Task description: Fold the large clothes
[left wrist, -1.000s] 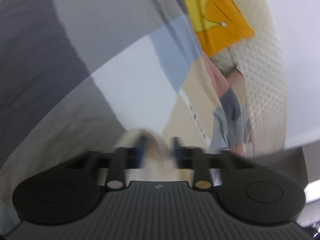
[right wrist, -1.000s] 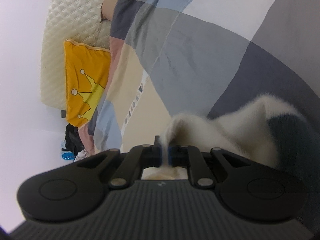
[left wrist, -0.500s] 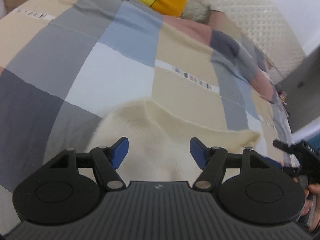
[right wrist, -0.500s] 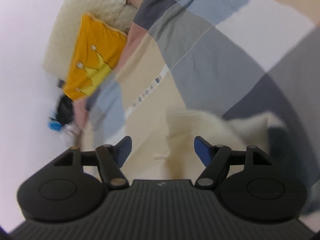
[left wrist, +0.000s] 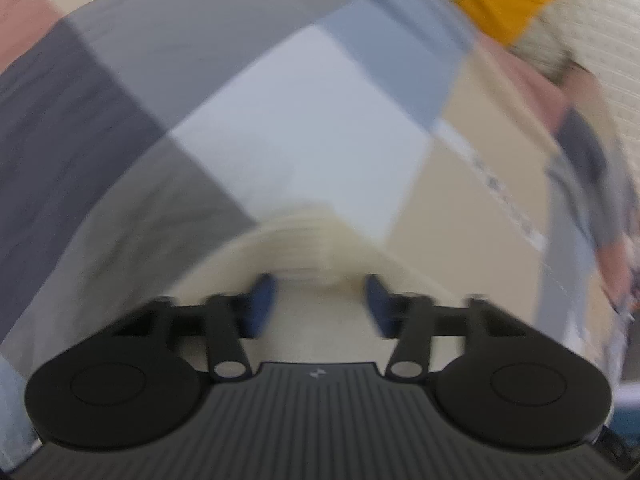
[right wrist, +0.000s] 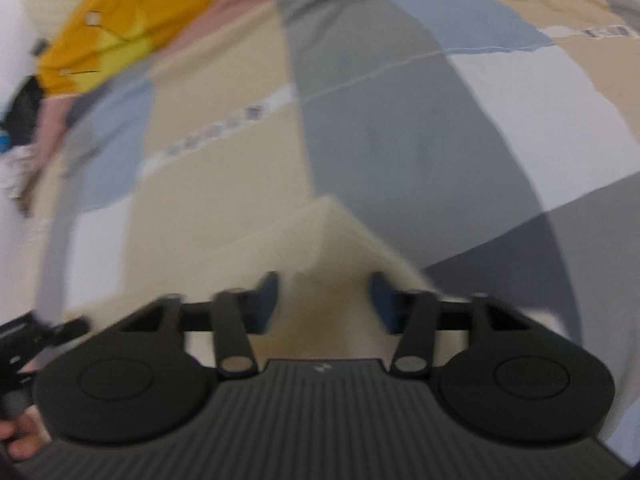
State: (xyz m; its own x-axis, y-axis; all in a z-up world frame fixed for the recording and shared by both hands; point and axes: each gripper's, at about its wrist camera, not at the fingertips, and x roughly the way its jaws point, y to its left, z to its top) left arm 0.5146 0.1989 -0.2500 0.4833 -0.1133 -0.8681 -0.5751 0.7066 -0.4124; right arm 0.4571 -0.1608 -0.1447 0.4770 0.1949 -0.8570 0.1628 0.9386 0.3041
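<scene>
Left wrist view: my left tongs (left wrist: 318,304) hang over the cream fuzzy knit garment (left wrist: 304,236) on the patchwork-quilted bed (left wrist: 280,120). The jaws have just been closing, half-narrow, with cloth between them but not pinched. I judge I am between folds, reaching to regrasp an edge.

Right wrist view: my right tongs (right wrist: 324,302) have likewise been closing, unclamped, over a folded corner of the garment that points toward the orange pillow (right wrist: 120,28) end. Blur hides its long axis.

garment (right wrist: 332,248) on bedspread (right wrist: 400,140), pillow (right wrist: 120,28) beyond
</scene>
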